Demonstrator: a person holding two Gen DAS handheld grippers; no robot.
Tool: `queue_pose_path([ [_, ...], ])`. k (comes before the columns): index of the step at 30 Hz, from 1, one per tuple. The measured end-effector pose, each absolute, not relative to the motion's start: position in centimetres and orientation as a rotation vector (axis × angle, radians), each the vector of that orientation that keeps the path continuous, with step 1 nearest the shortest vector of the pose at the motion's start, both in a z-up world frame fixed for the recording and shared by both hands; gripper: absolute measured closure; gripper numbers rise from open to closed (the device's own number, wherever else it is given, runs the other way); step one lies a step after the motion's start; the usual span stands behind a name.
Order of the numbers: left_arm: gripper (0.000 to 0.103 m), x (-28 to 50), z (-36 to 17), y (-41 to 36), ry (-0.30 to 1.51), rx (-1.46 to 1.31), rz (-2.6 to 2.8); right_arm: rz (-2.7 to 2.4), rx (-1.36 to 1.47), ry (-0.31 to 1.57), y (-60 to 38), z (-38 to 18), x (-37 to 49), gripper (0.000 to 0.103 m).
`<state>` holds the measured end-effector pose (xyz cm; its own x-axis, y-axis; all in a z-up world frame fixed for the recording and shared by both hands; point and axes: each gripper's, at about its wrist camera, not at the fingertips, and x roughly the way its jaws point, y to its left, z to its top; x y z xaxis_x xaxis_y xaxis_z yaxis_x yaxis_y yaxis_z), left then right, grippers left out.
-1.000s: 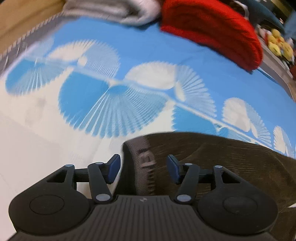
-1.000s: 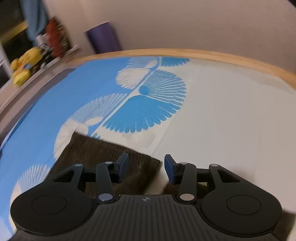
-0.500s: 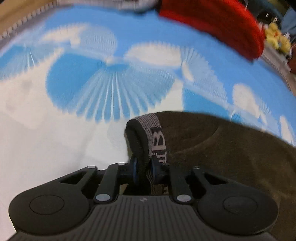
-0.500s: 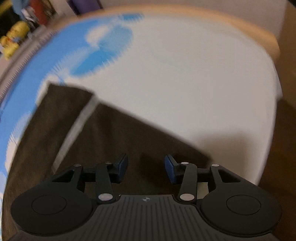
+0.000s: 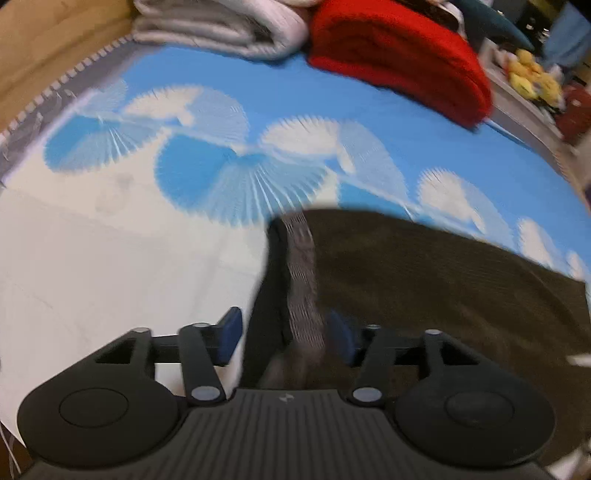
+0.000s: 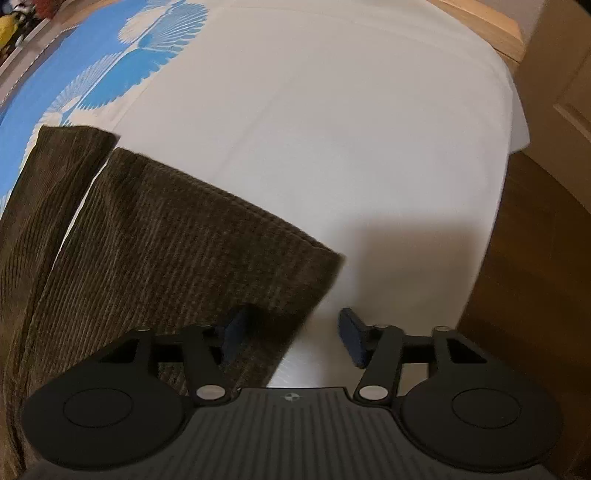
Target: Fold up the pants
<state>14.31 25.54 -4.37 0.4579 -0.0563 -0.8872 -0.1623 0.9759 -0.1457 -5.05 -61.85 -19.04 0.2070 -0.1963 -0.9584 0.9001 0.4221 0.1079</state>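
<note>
Brown corduroy pants [image 5: 424,280] lie on the bed. Their grey waistband [image 5: 301,280] stands up between the pads of my left gripper [image 5: 286,338], whose jaws are open around it, not pinching. In the right wrist view the two pant legs [image 6: 159,254] lie side by side with their hems toward the far side. My right gripper [image 6: 291,338] is open; its left pad [image 6: 234,332] is over the near leg's edge, its right pad [image 6: 352,338] over the white sheet.
The bed sheet [image 5: 110,258] is white with blue fan prints. A folded red blanket [image 5: 402,59] and grey-white folded cloth [image 5: 221,26] lie at the far end. The bed edge and a wooden door [image 6: 554,184] are at right.
My left gripper, shut on the waistband half a second ago, has opened. My right gripper moved along the legs toward the hem of the near leg.
</note>
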Motion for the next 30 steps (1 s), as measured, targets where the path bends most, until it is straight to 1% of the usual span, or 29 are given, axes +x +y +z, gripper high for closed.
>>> queue_pose_path([
  [2, 0.041, 12.4, -7.0, 25.6, 1.145, -0.225, 0.063, -0.879, 0.795, 1.092, -61.7, -19.1, -4.6, 0.043],
  [3, 0.042, 11.5, -9.1, 25.9, 1.211, -0.226, 0.096, -0.878, 0.8, 1.091, -61.7, -19.0, -4.6, 0.044],
  [4, 0.047, 11.2, -10.8, 26.2, 1.32, -0.211, 0.153, -0.883, 0.808, 1.091, -61.8, -18.9, -4.8, 0.045],
  [5, 0.052, 11.0, -11.8, 26.6, 1.36, -0.206, 0.205, -0.891, 0.818, 1.091, -61.7, -18.6, -5.5, 0.045],
  [7, 0.048, 10.8, -11.9, 26.9, 1.328, -0.192, 0.184, -0.907, 0.854, 1.08, -61.8, -18.5, -6.1, 0.045],
  [9, 0.04, 10.6, -11.8, 27.4, 1.306, -0.202, 0.162, -0.907, 0.883, 1.067, -61.9, -18.6, -6.7, 0.045],
  [12, 0.036, 10.7, -12.4, 27.7, 1.337, -0.229, 0.127, -0.874, 0.888, 1.062, -62.1, -18.7, -7.2, 0.045],
  [13, 0.034, 10.8, -12.7, 27.4, 1.347, -0.215, 0.114, -0.863, 0.892, 1.058, -62.1, -18.7, -7.2, 0.043],
  [14, 0.032, 10.9, -12.9, 26.9, 1.355, -0.187, 0.099, -0.844, 0.898, 1.052, -62.2, -18.8, -7.3, 0.043],
  [16, 0.031, 11.0, -13.5, 26.0, 1.377, -0.12, 0.067, -0.824, 0.892, 1.052, -62.3, -18.9, -7.2, 0.043],
  [18, 0.031, 11.2, -14.6, 25.5, 1.412, -0.064, 0.047, -0.823, 0.868, 1.058, -62.2, -18.9, -7.1, 0.048],
  [20, 0.031, 11.2, -15.6, 25.4, 1.446, -0.014, 0.049, -0.838, 0.828, 1.067, -62.1, -18.8, -6.9, 0.073],
  [21, 0.031, 11.1, -15.8, 25.4, 1.452, -0.001, 0.046, -0.83, 0.821, 1.062, -62.1, -18.7, -6.9, 0.08],
  [22, 0.034, 11.1, -15.7, 25.4, 1.449, -0.003, 0.035, -0.825, 0.831, 1.044, -62.3, -18.5, -7.0, 0.095],
  [23, 0.046, 11.0, -15.6, 25.3, 1.445, -0.005, 0.01, -0.834, 0.826, 1.022, -62.3, -18.1, -7.1, 0.1],
  [24, 0.052, 10.9, -15.5, 24.9, 1.435, 0.018, -0.011, -0.839, 0.808, 1.002, -62.3, -17.7, -7.0, 0.101],
  [25, 0.055, 10.6, -15.2, 24.5, 1.417, 0.06, -0.037, -0.836, 0.8, 0.986, -62.3, -17.4, -7.0, 0.101],
  [26, 0.06, 10.3, -14.8, 24.3, 1.401, 0.088, -0.06, -0.839, 0.799, 0.967, -62.3, -17.1, -7.0, 0.102],
  [27, 0.063, 10.0, -14.4, 24.1, 1.383, 0.105, -0.076, -0.852, 0.807, 0.93, -62.4, -16.5, -7.3, 0.102],
  [30, 0.064, 9.1, -12.3, 24.3, 1.313, 0.112, -0.091, -0.906, 0.844, 0.847, -62.7, -15.6, -8.1, 0.102],
])
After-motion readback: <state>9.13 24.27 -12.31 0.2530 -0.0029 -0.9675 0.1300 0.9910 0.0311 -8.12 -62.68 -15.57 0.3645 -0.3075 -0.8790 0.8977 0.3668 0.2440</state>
